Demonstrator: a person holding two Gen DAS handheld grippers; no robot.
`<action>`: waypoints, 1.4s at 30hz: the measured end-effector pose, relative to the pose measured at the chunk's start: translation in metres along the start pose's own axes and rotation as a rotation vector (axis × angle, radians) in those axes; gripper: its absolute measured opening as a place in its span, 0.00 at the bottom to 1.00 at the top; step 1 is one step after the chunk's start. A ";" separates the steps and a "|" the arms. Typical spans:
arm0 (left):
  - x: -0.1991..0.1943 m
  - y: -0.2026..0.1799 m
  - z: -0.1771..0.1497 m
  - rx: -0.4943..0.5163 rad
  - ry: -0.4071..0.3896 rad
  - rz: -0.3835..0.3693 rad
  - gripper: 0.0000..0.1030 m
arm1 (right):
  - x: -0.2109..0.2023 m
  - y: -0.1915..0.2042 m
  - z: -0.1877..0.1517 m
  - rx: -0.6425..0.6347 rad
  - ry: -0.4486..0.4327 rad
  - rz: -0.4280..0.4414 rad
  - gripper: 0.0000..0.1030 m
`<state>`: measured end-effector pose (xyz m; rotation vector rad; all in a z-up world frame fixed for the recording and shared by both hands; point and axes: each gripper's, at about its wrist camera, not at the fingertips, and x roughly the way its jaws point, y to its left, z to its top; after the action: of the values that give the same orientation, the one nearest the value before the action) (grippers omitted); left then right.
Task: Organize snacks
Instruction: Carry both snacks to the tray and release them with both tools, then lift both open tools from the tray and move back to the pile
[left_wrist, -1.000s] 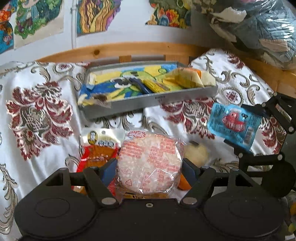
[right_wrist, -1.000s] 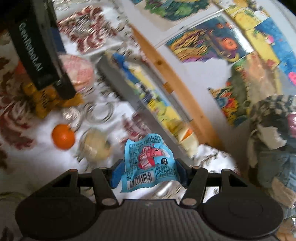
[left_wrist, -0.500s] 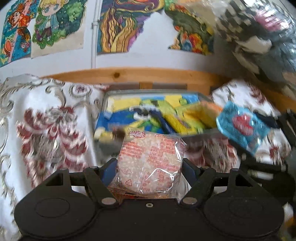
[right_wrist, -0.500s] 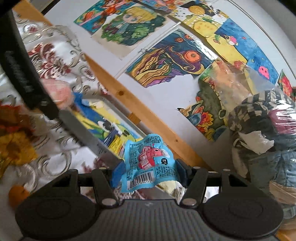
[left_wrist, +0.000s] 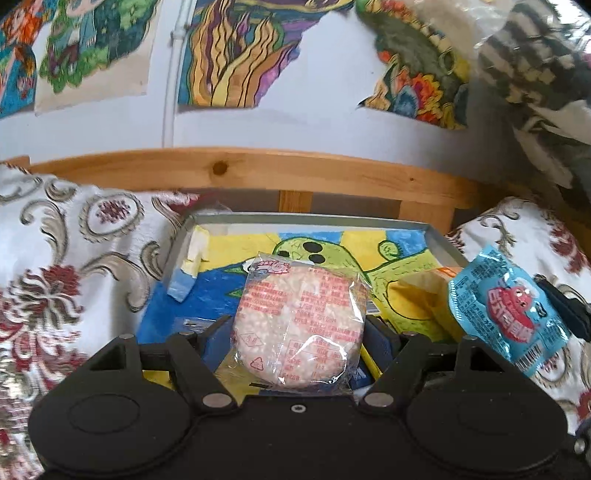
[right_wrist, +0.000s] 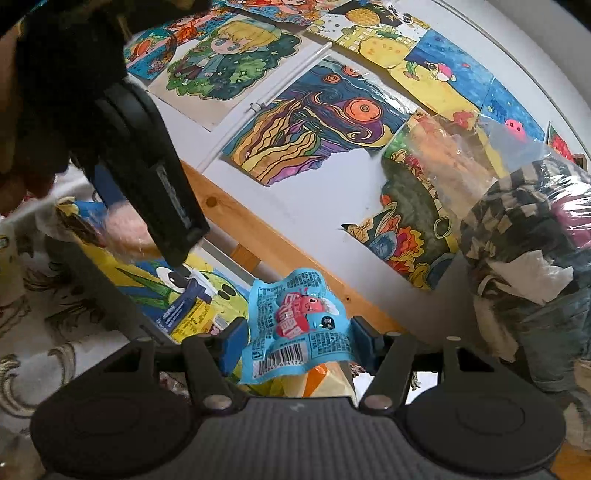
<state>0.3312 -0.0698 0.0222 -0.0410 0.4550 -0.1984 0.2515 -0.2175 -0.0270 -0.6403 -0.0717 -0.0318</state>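
Both grippers have travelled from over the loose snacks on the bed to the grey tray since a second ago; tray now fills the near field.

Left wrist view: my left gripper (left_wrist: 299, 328) is closed on the round rice cake (left_wrist: 299, 325) in clear wrap, pads at its two sides, cake upright and hanging over the grey tray (left_wrist: 369, 222). Tray floor is lined with a coloured drawing; a yellow packet (left_wrist: 424, 295) lies at its right end. Judgement: cake is light and stiff but brittle, and the film is slick, so hold by the disc's edge with mild pressure, never by the loose wrap. The blue sachet (left_wrist: 506, 314) shows at right, over the tray's right end, in the other gripper.

Right wrist view: my right gripper (right_wrist: 295, 339) pinches the blue sachet (right_wrist: 295, 325) across its middle, barcode edge toward the camera. Judgement: very light, soft, crinkly foil; it will flex and could slide, so a grip on the filled centre suits better than the seams. Left gripper (right_wrist: 162, 199) sits upper left with the cake pale beneath it, above the tray (right_wrist: 107, 291). Neither snack is set down yet.
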 end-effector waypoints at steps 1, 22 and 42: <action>0.005 0.000 0.001 -0.007 0.007 0.003 0.74 | 0.004 0.000 0.000 0.009 -0.002 0.000 0.63; 0.042 -0.002 -0.001 -0.037 0.106 0.061 0.74 | 0.036 0.009 0.000 0.038 0.094 0.069 0.66; -0.064 -0.002 0.028 -0.089 -0.007 0.139 0.99 | -0.012 -0.041 0.046 0.187 0.063 -0.008 1.00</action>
<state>0.2869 -0.0592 0.0749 -0.0970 0.4574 -0.0412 0.2352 -0.2228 0.0336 -0.4519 -0.0159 -0.0525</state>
